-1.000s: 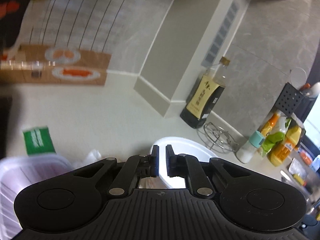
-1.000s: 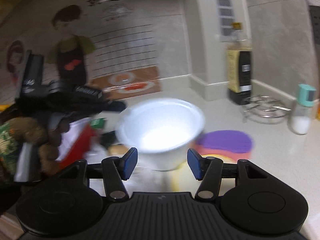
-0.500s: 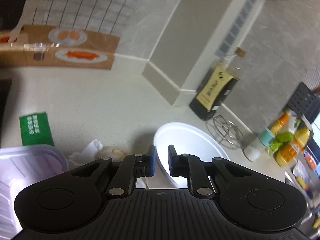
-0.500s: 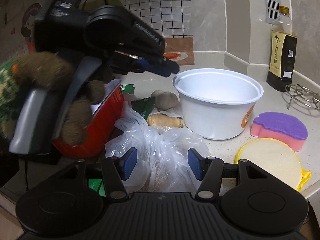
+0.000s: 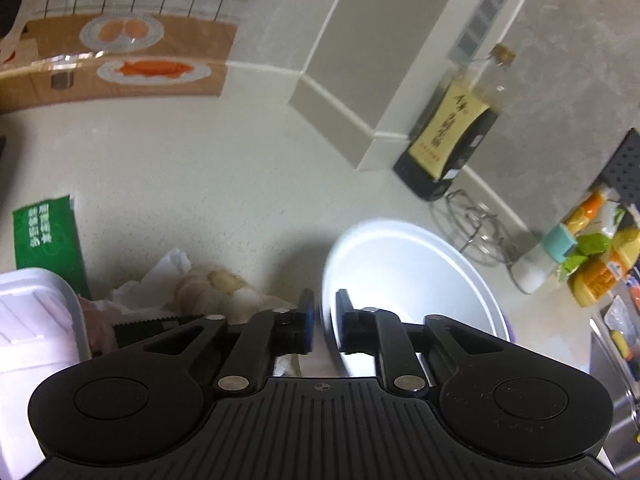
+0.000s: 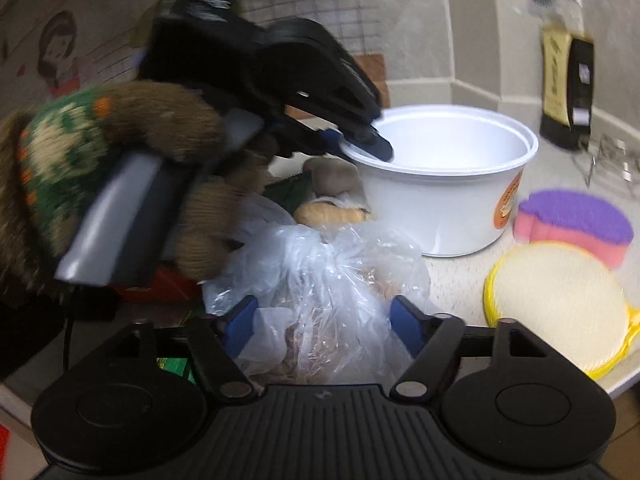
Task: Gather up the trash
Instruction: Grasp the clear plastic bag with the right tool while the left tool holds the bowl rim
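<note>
Collecting trash, early stage. Left to right across the counter (image 6: 452, 276): the left gripper (image 6: 372, 142), jaws nearly shut, pinches the near-left rim of the empty white bowl (image 6: 436, 204); the right gripper (image 6: 324, 326), jaws opening wide, straddles the crumpled plastic bag (image 6: 320, 276) at the front edge without pressing it. Wrappers and food scraps (image 6: 332, 212) lie loose between bag and bowl. Judged: nothing is gathered yet.

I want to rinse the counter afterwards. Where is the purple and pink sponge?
The sponge lies on the counter's right side in the right wrist view, just right of the white bowl.
</note>
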